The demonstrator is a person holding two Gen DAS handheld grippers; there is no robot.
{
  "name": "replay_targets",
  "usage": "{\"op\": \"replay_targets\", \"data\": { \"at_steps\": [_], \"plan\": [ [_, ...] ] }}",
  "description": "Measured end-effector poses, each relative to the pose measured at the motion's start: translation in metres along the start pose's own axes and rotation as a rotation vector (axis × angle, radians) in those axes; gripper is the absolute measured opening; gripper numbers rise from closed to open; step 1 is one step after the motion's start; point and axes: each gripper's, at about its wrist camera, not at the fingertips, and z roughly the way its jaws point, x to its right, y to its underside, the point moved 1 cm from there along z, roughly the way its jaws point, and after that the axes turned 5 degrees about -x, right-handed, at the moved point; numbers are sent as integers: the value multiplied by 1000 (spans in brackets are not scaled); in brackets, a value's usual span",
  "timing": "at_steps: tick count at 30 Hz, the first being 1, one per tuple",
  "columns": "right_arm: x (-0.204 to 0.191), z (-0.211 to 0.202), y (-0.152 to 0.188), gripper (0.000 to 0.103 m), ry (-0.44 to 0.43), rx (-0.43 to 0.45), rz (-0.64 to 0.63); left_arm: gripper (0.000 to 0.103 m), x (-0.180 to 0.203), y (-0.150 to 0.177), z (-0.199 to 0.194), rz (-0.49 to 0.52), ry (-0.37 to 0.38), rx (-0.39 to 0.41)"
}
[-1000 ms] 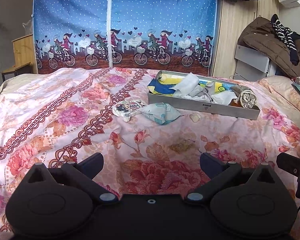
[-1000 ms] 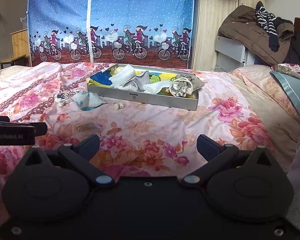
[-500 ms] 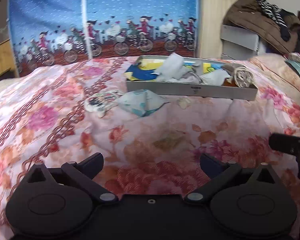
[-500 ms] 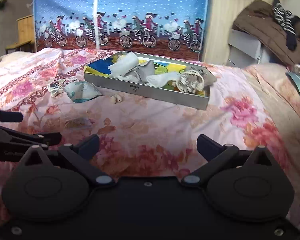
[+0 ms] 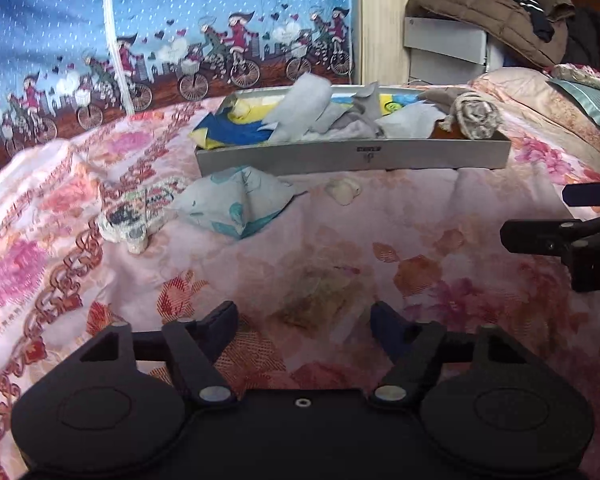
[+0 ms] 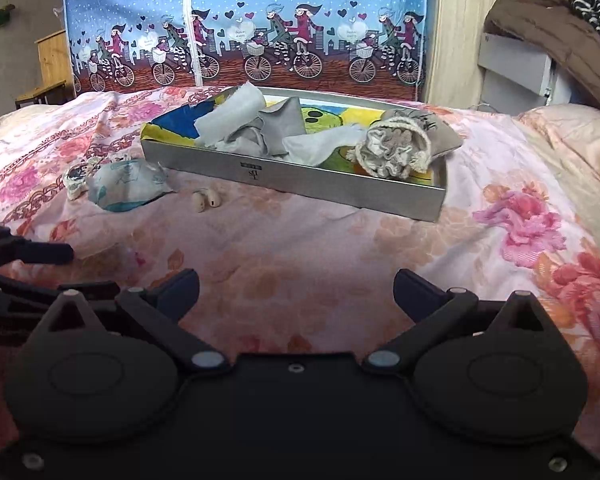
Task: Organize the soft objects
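A grey metal tray [image 5: 352, 158] [image 6: 300, 180] sits on the floral bedspread and holds several cloths and a knitted pouch [image 6: 392, 150]. In front of its left end lie a pale blue printed cloth [image 5: 236, 204] [image 6: 126, 186], a small patterned cloth [image 5: 134, 210] [image 6: 76, 174] and a small cream piece [image 5: 344, 192] [image 6: 206, 200]. My left gripper [image 5: 304, 320] is open and empty, low over the bed, short of the loose cloths. My right gripper [image 6: 296, 292] is open and empty, nearer the tray's right half.
A blue curtain with cyclists [image 6: 244, 24] hangs behind the bed. A brown jacket [image 6: 556, 36] lies on a grey cabinet at the right. A pillow [image 5: 588, 104] lies at the right edge. A wooden stand [image 6: 52, 64] is at the far left.
Both grippers have moved forward toward the tray and the loose cloths, which look larger. The left view has swung to the right. Both stay open and empty.
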Motion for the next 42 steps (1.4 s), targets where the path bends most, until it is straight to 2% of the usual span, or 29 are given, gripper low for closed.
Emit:
{"op": "replay_targets", "data": {
  "at_steps": [3, 4, 7, 10, 15, 17, 19, 21, 25, 27, 30, 36, 39, 42],
  "plan": [
    [-5, 16, -5, 103, -39, -2, -24, 65, -9, -2, 6, -53, 12, -1],
    [-9, 21, -7, 102, -50, -1, -38, 59, -11, -3, 7, -65, 12, 0],
    [-19, 38, -19, 102, -81, -5, -88, 54, -17, -7, 10, -109, 9, 5],
    [-27, 57, -29, 98, -116, -22, -120, 54, -23, -10, 14, -121, -6, 16],
    [-40, 81, -42, 83, -166, -37, -157, 55, -31, -14, 19, -147, -12, 31],
    [-46, 84, -43, 78, -180, -38, -180, 58, -33, -15, 17, -166, -7, 34],
    [-50, 89, -48, 72, -194, -32, -198, 67, -35, -16, 17, -187, 10, 41],
    [-52, 96, -54, 64, -215, -28, -198, 68, -38, -16, 17, -204, 28, 40],
    [-58, 112, -58, 61, -230, -23, -208, 71, -44, -15, 20, -240, 61, 38],
    [-59, 118, -63, 53, -235, -14, -202, 71, -45, -15, 22, -238, 79, 43],
    [-59, 123, -65, 46, -243, -9, -203, 71, -43, -16, 26, -214, 93, 50],
    [-60, 121, -63, 31, -262, 0, -229, 67, -41, -19, 32, -185, 100, 56],
    [-62, 119, -62, 21, -261, 9, -236, 60, -42, -20, 34, -192, 101, 61],
    [-63, 116, -61, 20, -251, 17, -241, 54, -43, -20, 34, -196, 100, 67]
  ]
}}
